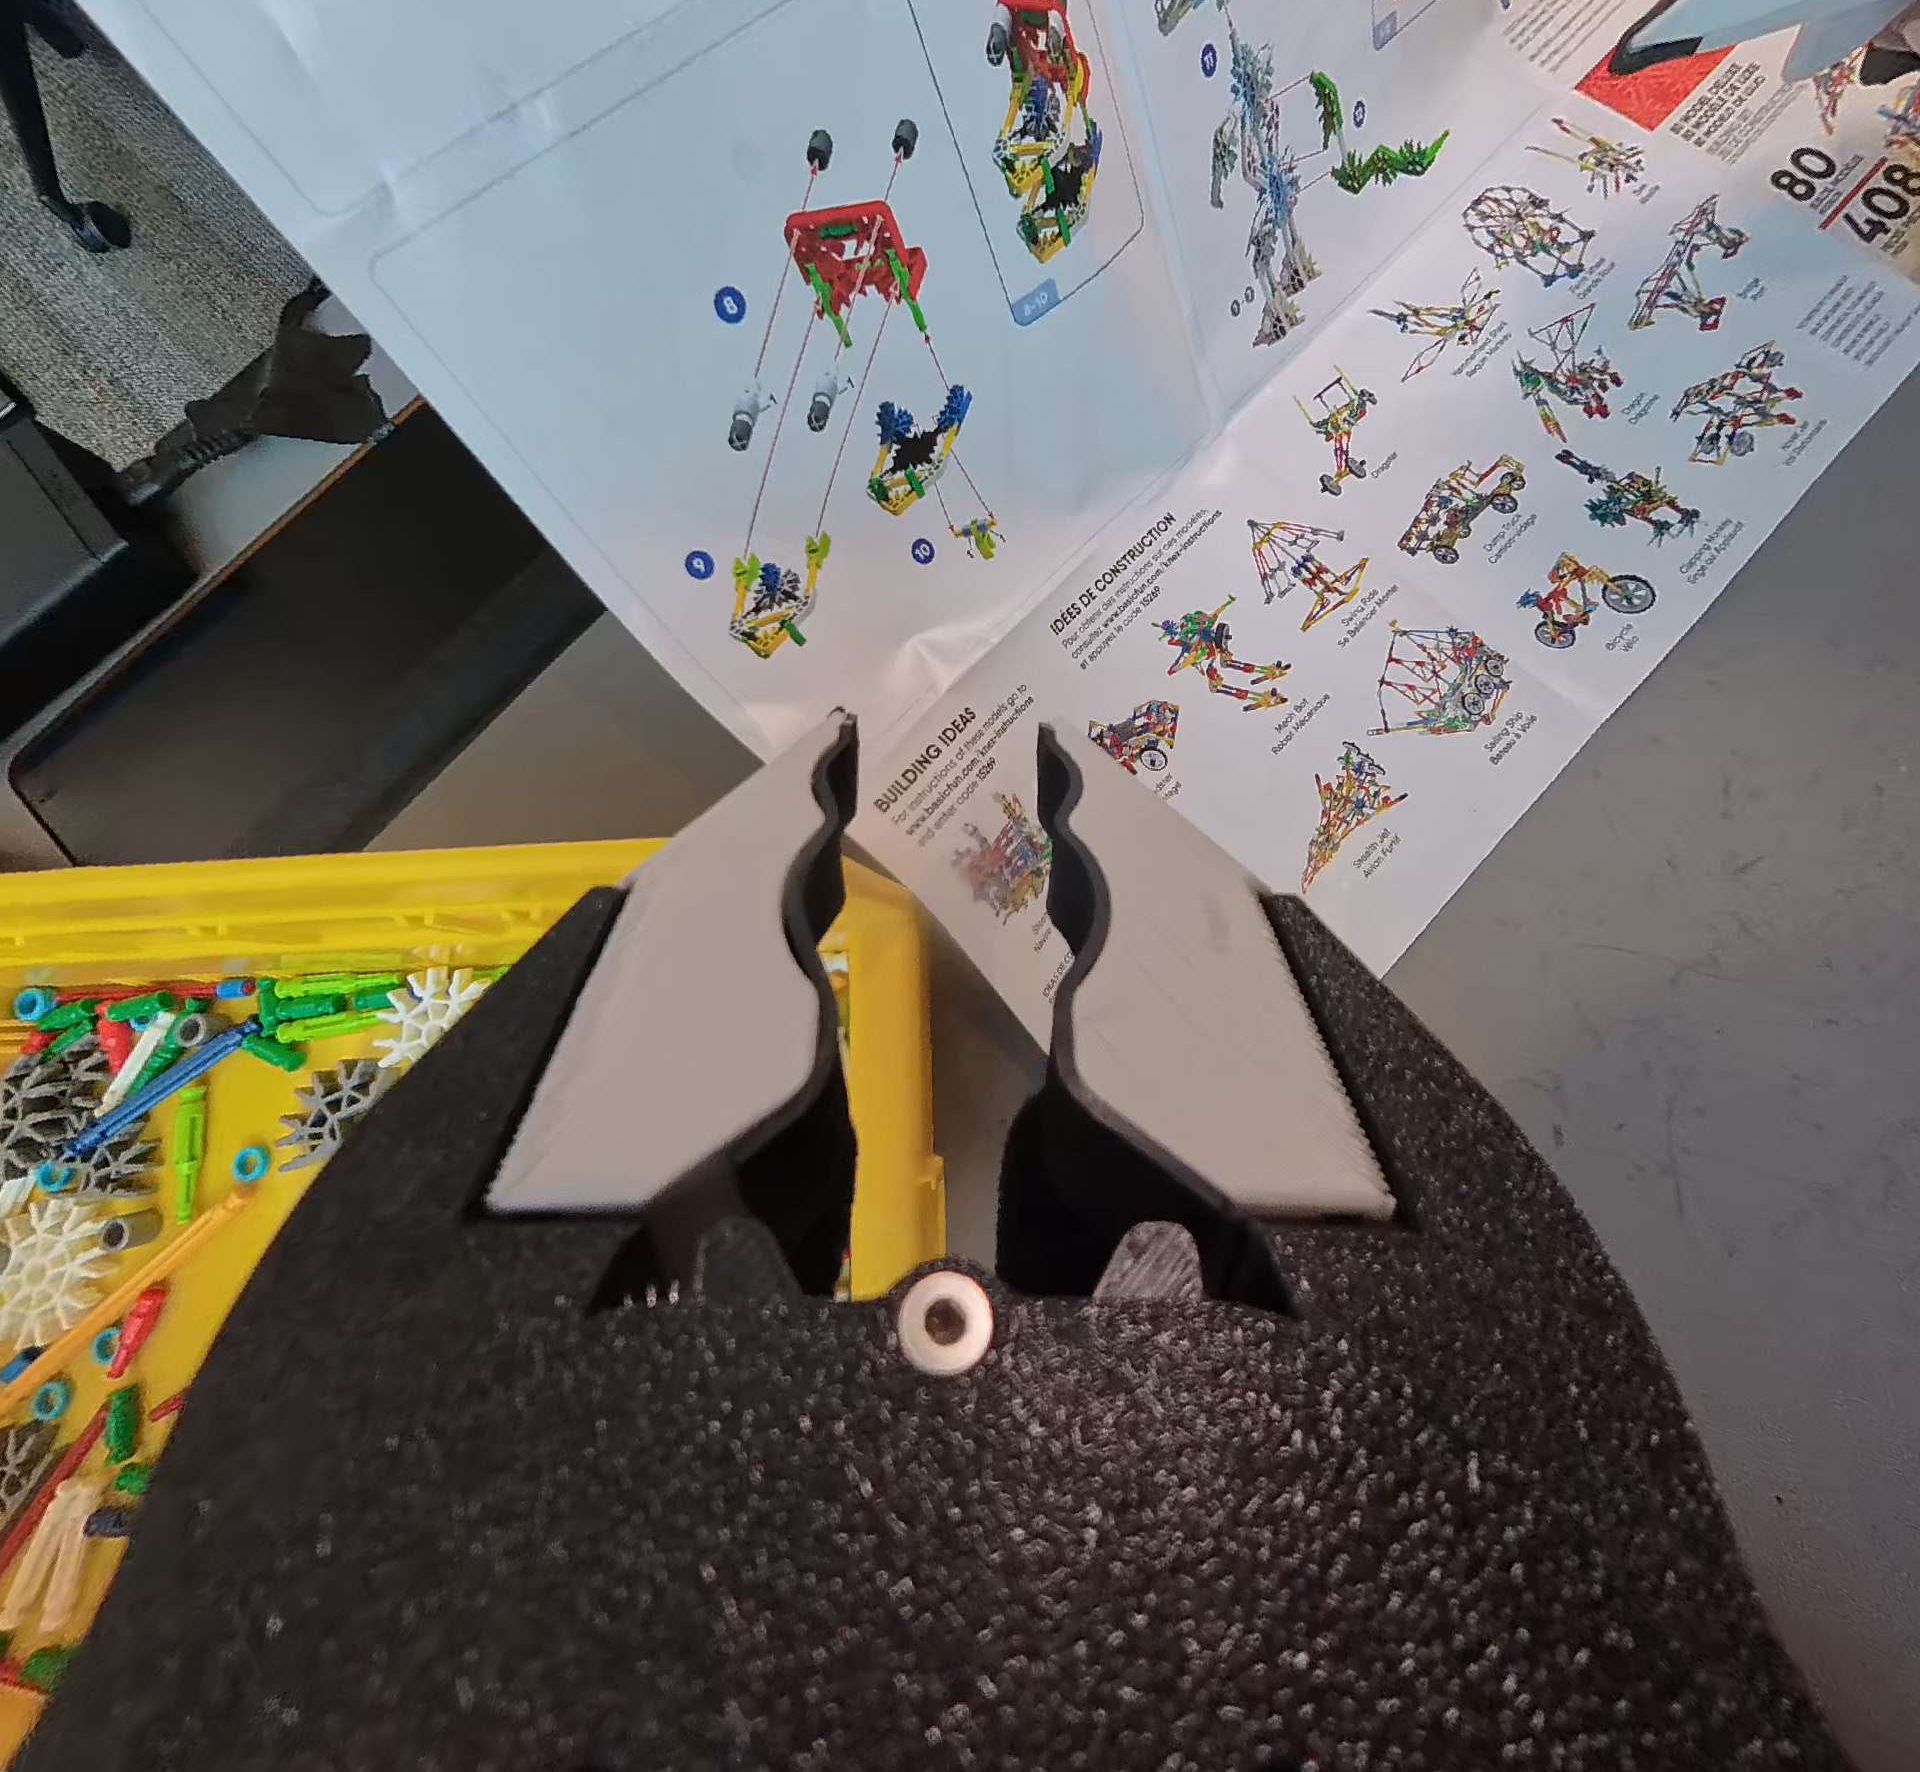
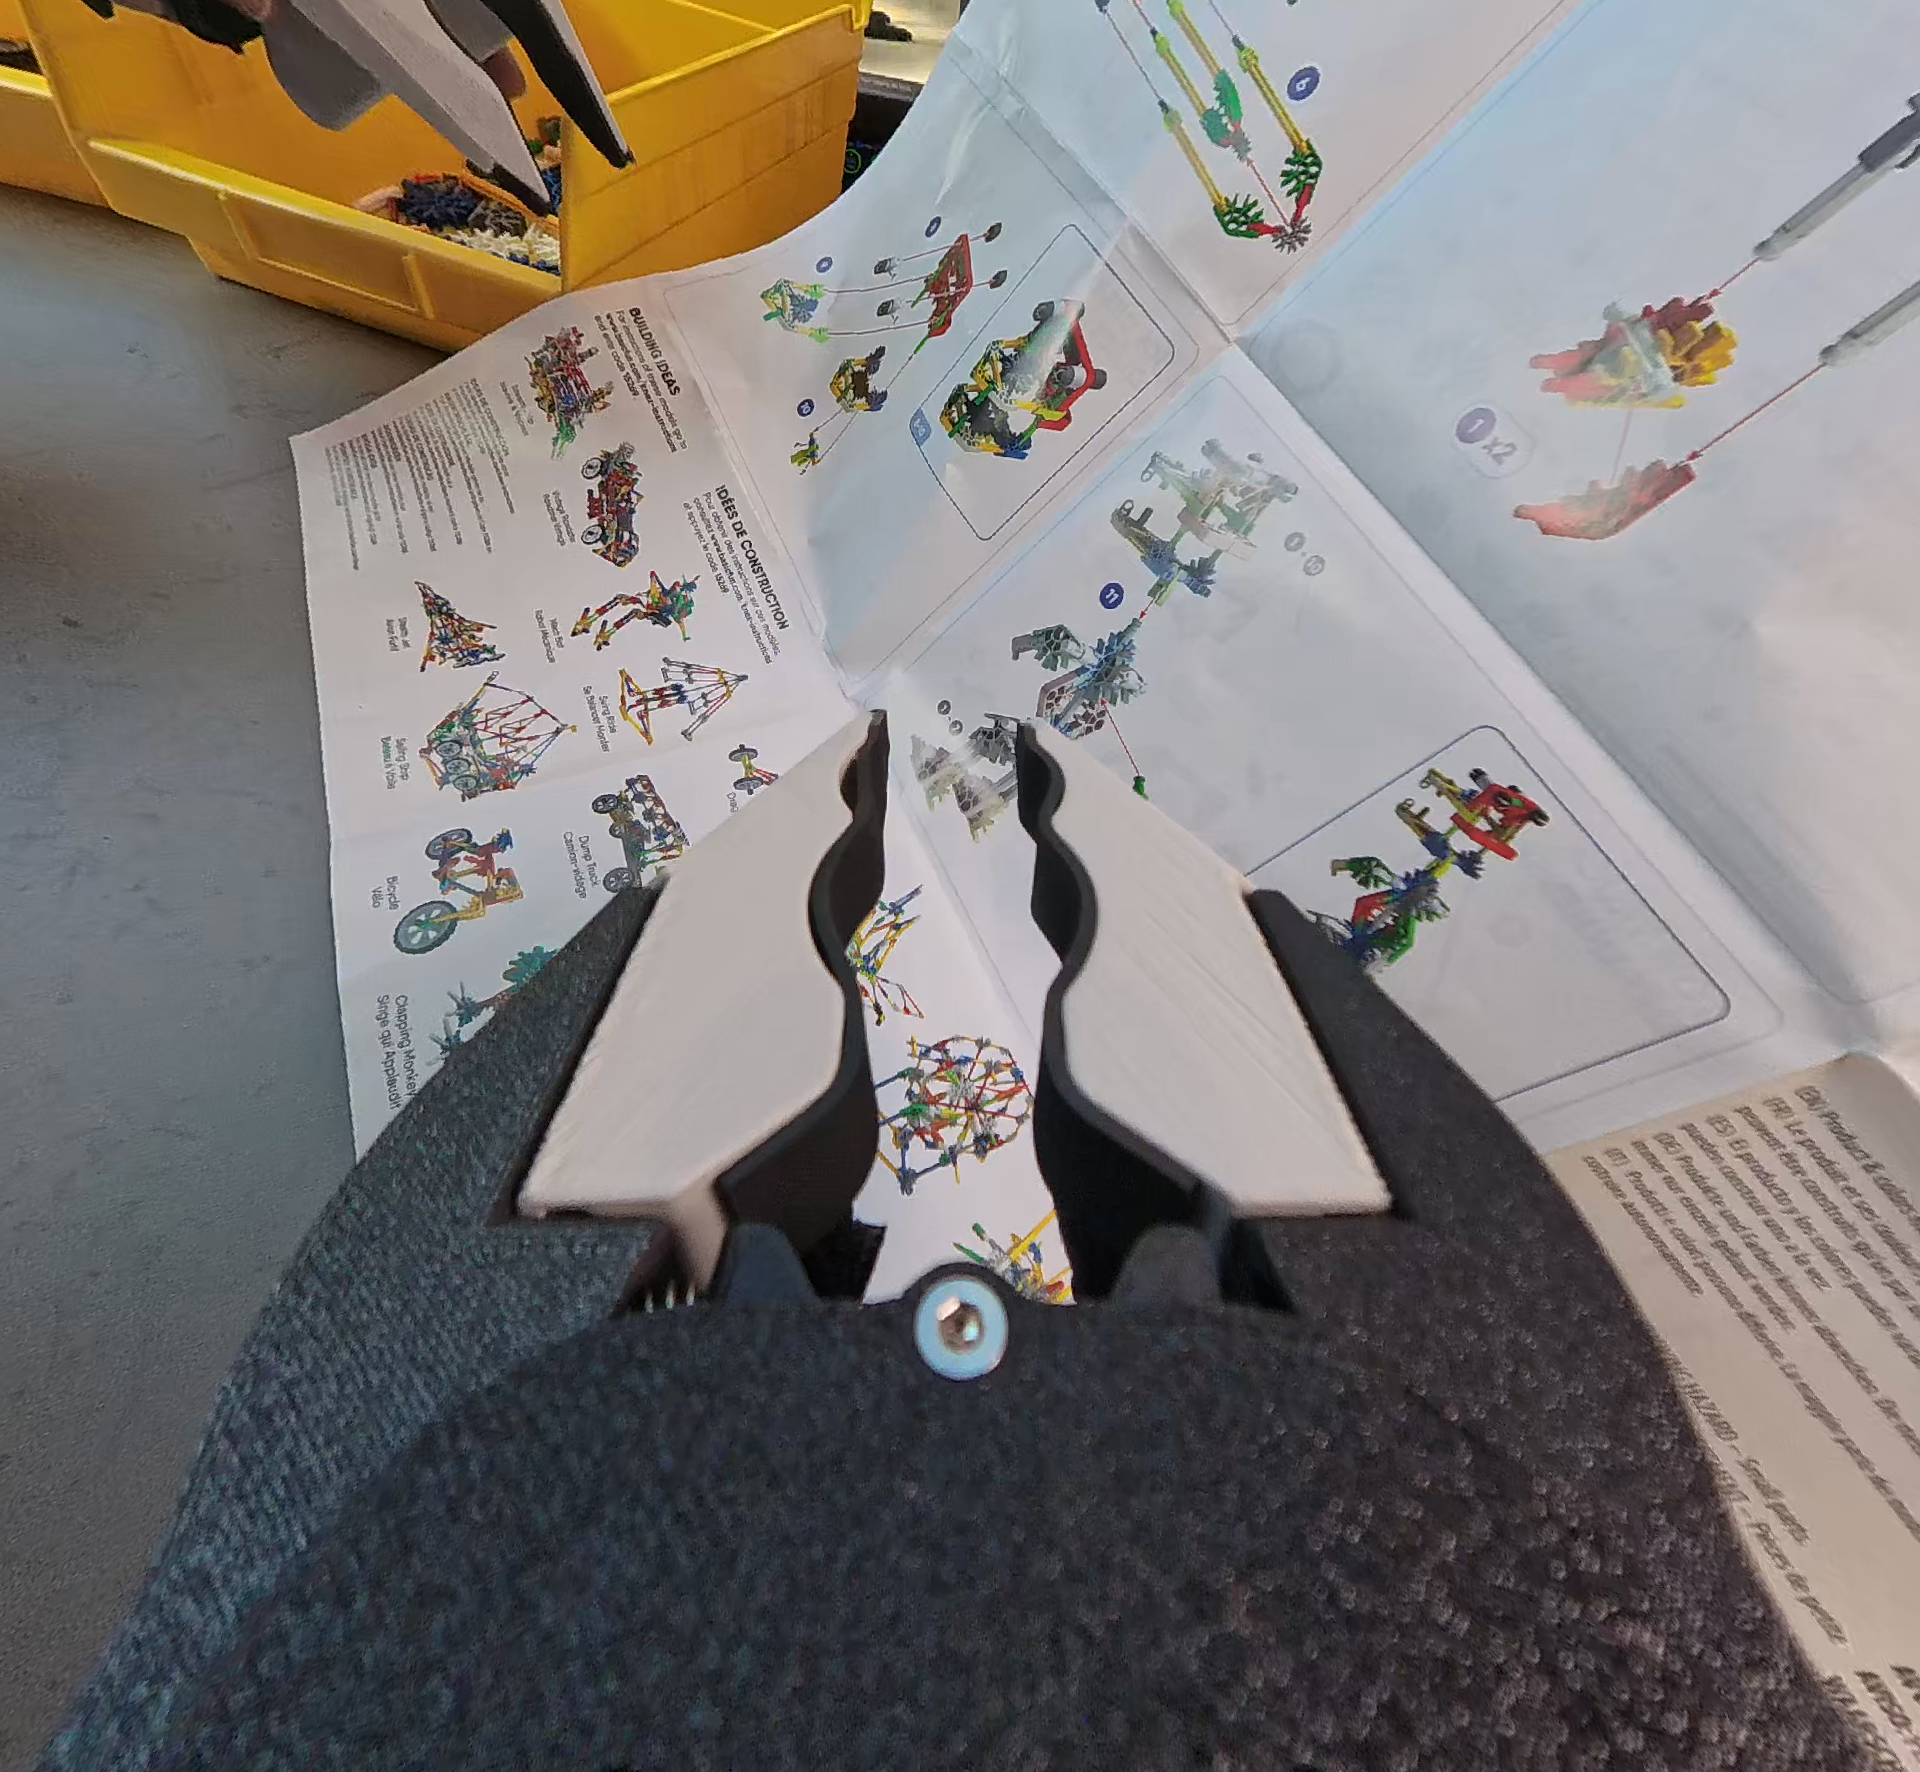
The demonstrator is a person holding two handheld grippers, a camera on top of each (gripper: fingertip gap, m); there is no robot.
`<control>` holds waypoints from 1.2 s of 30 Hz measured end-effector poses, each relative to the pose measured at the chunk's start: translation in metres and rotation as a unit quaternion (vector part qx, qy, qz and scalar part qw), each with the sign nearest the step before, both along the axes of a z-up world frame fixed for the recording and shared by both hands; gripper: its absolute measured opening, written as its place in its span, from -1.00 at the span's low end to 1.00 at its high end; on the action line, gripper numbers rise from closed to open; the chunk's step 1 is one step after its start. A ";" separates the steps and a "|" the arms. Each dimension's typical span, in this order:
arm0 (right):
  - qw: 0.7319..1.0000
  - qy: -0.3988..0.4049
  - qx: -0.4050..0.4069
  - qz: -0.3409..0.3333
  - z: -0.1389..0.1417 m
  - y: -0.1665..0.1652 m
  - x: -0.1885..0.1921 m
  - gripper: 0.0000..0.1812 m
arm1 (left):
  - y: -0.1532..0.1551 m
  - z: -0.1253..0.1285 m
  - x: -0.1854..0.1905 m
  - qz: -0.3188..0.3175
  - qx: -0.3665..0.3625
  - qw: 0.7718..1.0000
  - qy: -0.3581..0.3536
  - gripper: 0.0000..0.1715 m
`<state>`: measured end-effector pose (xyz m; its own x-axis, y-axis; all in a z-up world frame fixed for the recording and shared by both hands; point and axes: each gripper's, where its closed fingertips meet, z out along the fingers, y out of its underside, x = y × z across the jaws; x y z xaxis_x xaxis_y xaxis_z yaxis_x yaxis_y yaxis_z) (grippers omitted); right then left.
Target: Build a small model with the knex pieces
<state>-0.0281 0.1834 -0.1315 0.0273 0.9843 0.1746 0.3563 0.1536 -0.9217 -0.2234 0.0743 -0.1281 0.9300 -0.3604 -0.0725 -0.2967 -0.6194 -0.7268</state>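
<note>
left claw [image 1: 948, 735] part-spread, empty, beside yellow bin [image 1: 468, 875]; right claw [image 2: 951, 725] part-spread over instruction sheet [image 2: 1558, 683]

Both wrist views close, angled down, sharing unfolded instruction sheet [image 1: 1039, 434] [image 2: 1143, 496]

Yellow bin [image 2: 675, 122], white illustrated sheet [image 2: 1558, 579]

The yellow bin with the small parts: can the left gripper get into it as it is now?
Probably yes. The left gripper is open and holds nothing, and the yellow bin beside it is open on top. Only the instruction sheet lies ahead, not over the bin.
</note>
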 end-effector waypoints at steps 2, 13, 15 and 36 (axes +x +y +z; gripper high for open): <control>1.000 -0.004 0.001 0.000 -0.002 0.000 0.000 -0.74 | 0.000 0.002 -0.001 0.003 0.004 1.000 -0.004 -0.60; 1.000 -0.009 -0.001 0.004 -0.005 -0.002 -0.001 -0.74 | 0.003 0.002 -0.005 0.010 0.010 1.000 -0.001 -0.60; 1.000 -0.010 -0.002 0.005 -0.006 -0.003 -0.001 -0.74 | 0.003 0.002 -0.005 0.010 0.011 1.000 -0.002 -0.60; 1.000 -0.004 -0.001 0.011 -0.002 -0.009 -0.005 -0.63 | 0.029 0.027 -0.019 0.095 0.122 0.988 -0.030 -0.53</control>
